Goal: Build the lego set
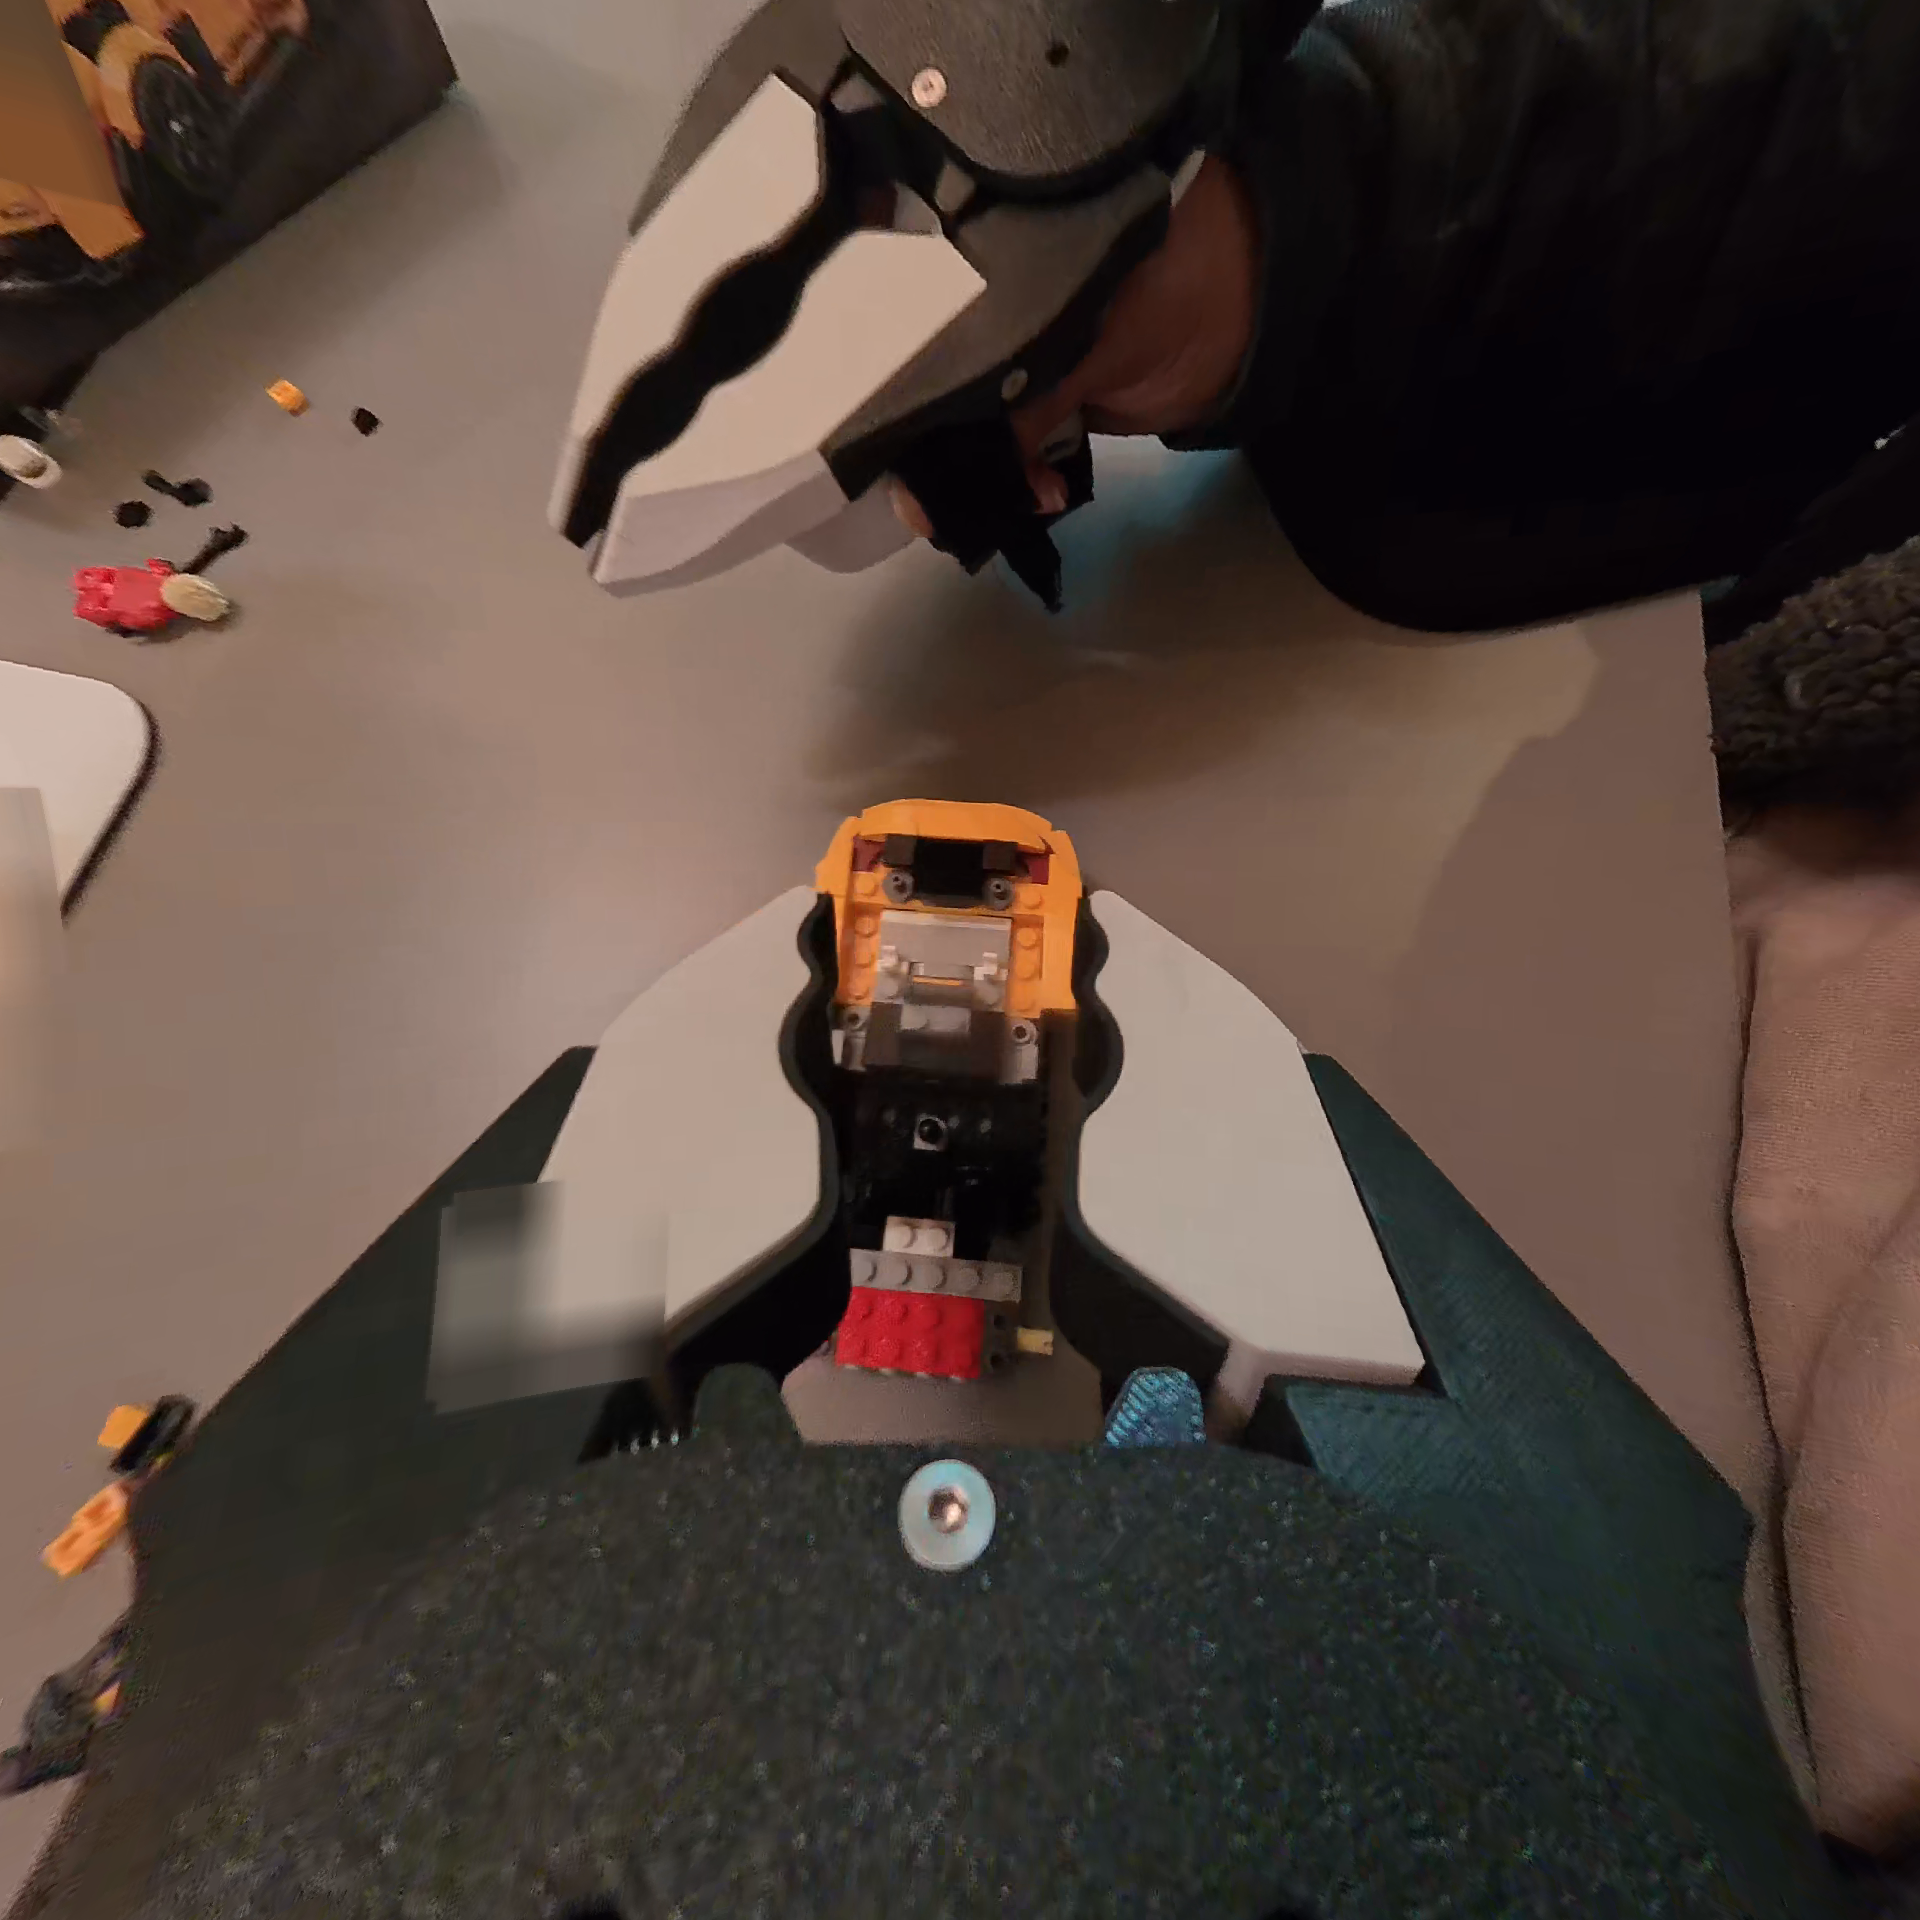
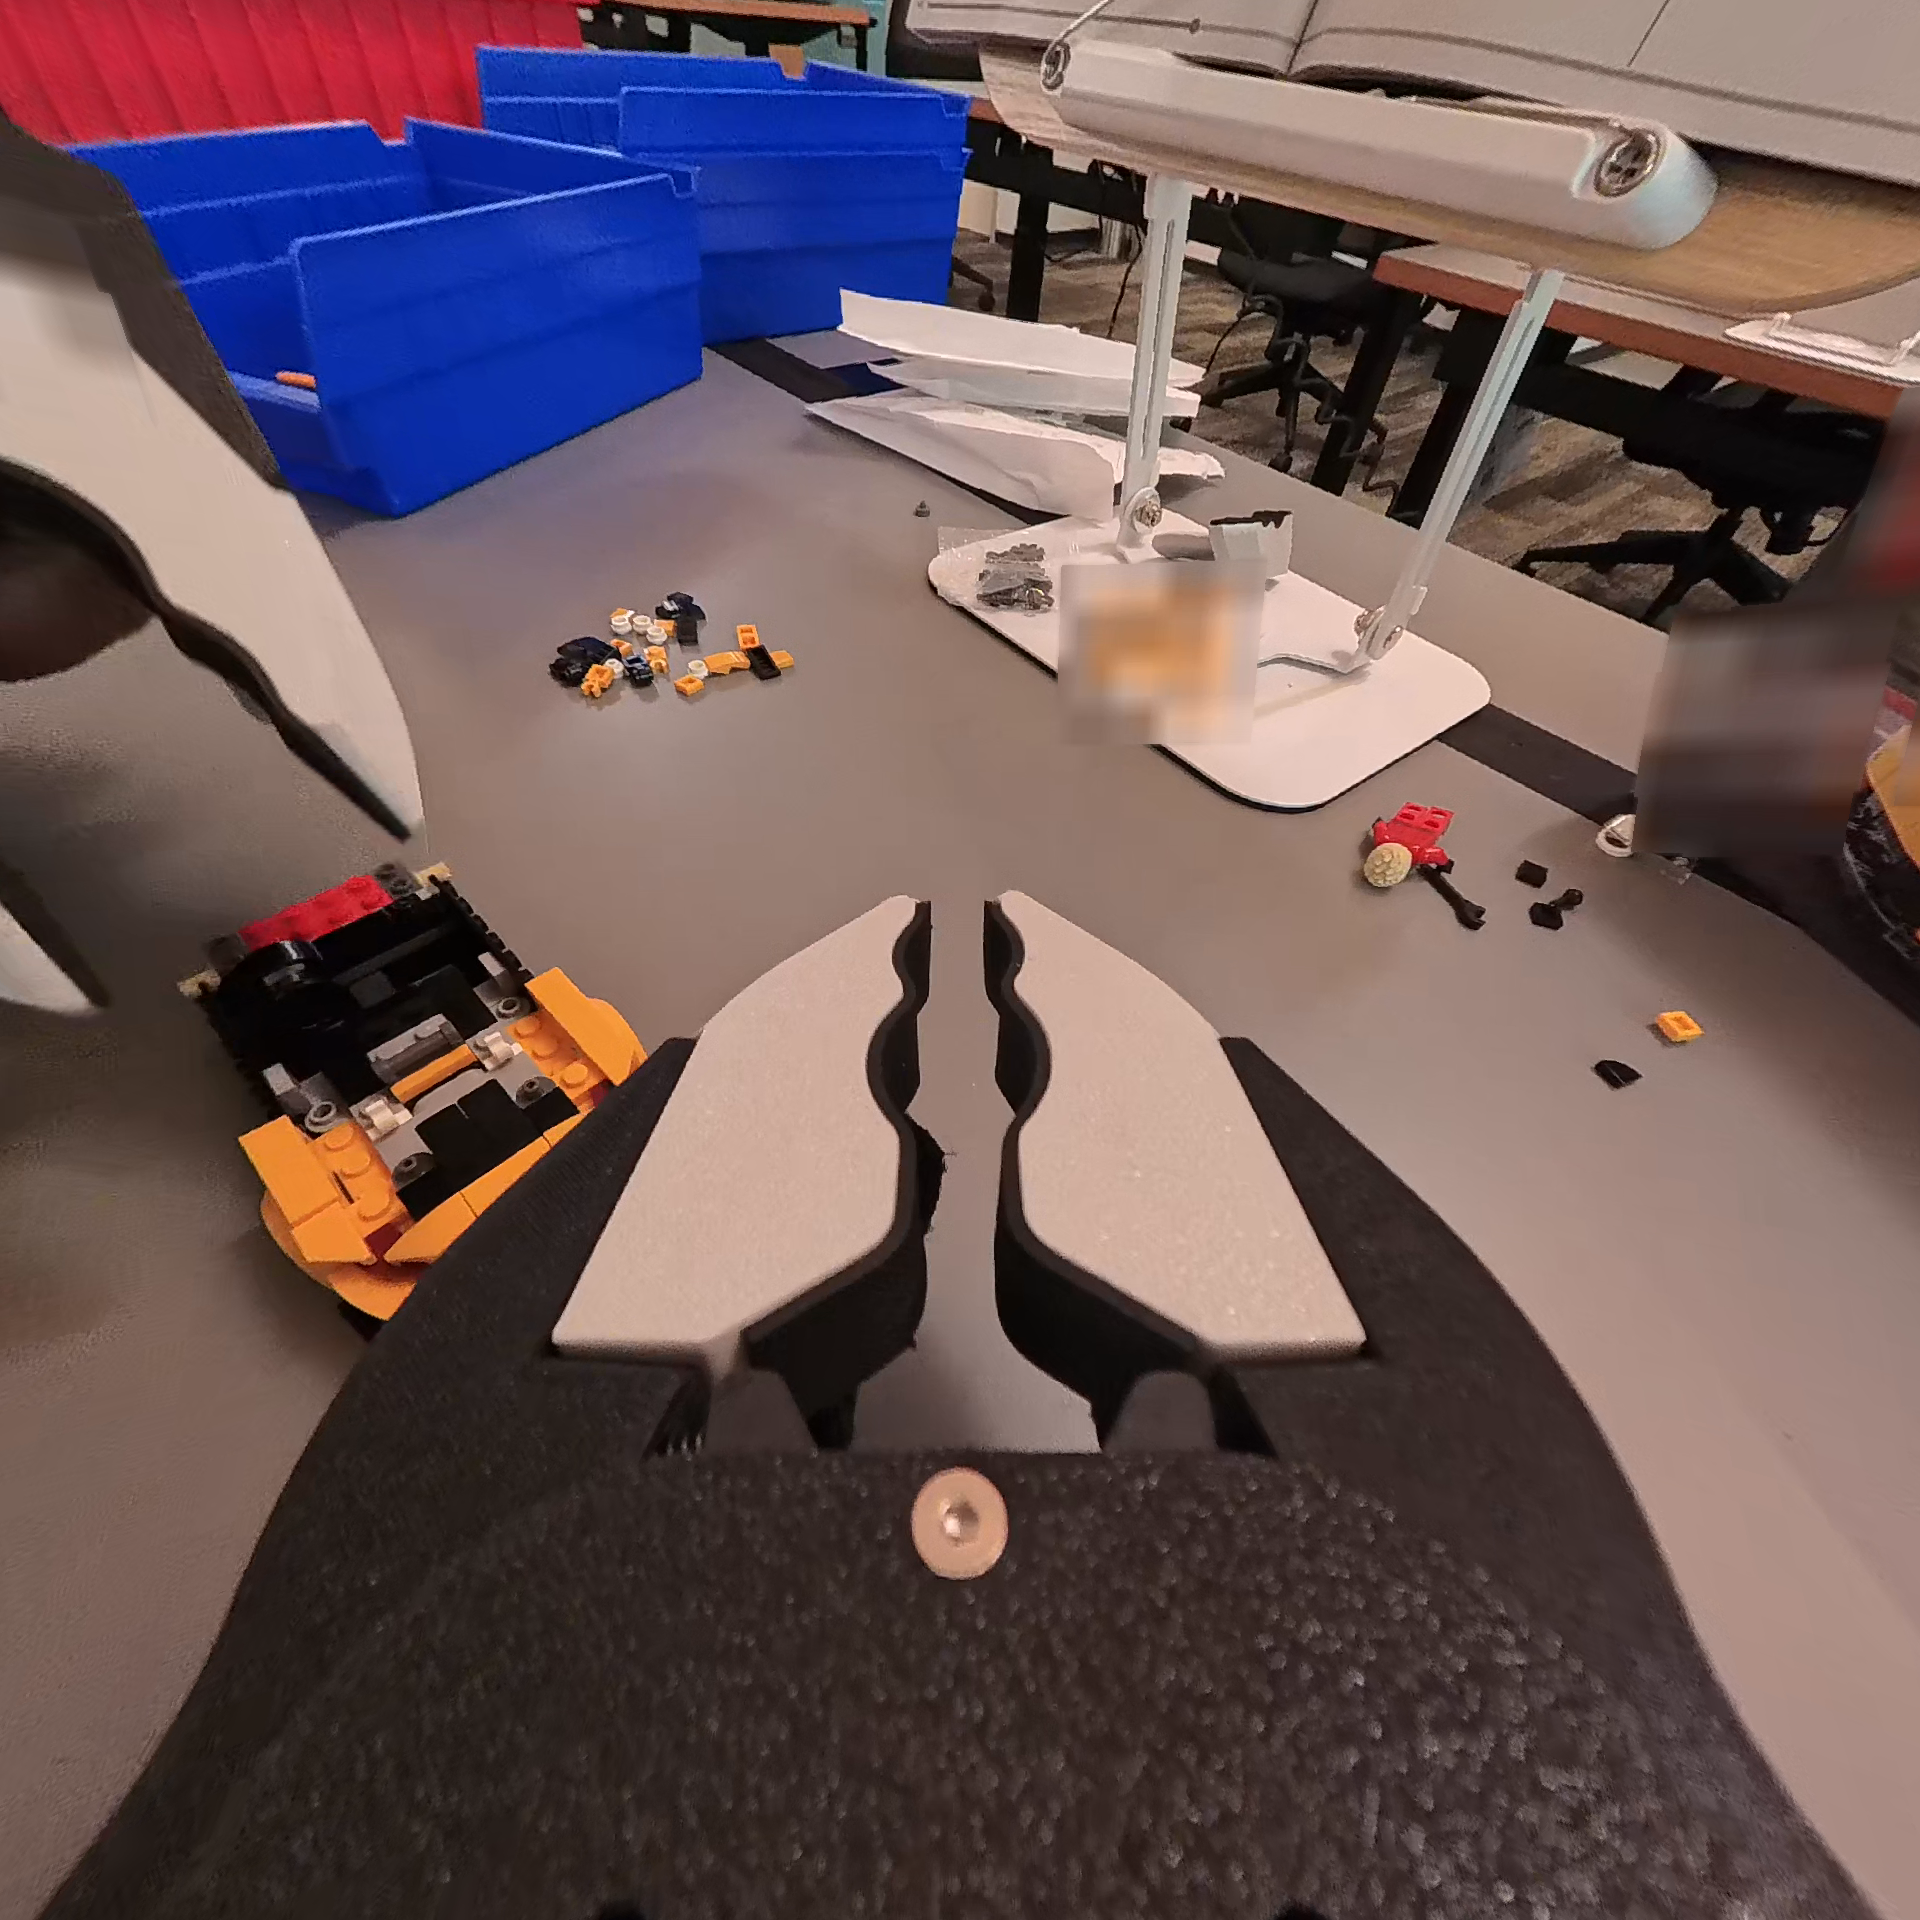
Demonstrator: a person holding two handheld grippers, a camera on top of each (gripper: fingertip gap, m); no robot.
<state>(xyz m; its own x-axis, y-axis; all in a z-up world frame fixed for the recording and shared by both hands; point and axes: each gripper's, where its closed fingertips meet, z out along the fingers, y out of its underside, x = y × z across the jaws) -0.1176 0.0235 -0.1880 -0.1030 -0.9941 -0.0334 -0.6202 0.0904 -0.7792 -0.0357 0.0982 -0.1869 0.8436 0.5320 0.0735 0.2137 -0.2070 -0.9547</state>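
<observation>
My left gripper (image 1: 951, 914) is shut on a part-built orange and black lego car (image 1: 951, 997). The car lies lengthwise between the fingers, with its orange end past the tips and its red bricks near my palm. In the right wrist view the car (image 2: 416, 1101) sits low on the grey table at lower left, below a left finger (image 2: 239, 540). My right gripper (image 2: 956, 909) is almost shut, with a thin slit between the pads and nothing in it. It hovers to the right of the car. It also shows in the left wrist view (image 1: 592, 545), beyond the car.
A pile of small orange, black and white pieces (image 2: 675, 655) lies ahead. A red piece with a tan wheel (image 2: 1403, 842) and small orange (image 2: 1677, 1027) and black (image 2: 1616, 1072) bits lie right. Blue bins (image 2: 468, 281), paper bags (image 2: 1018, 416) and a white stand (image 2: 1371, 717) stand behind.
</observation>
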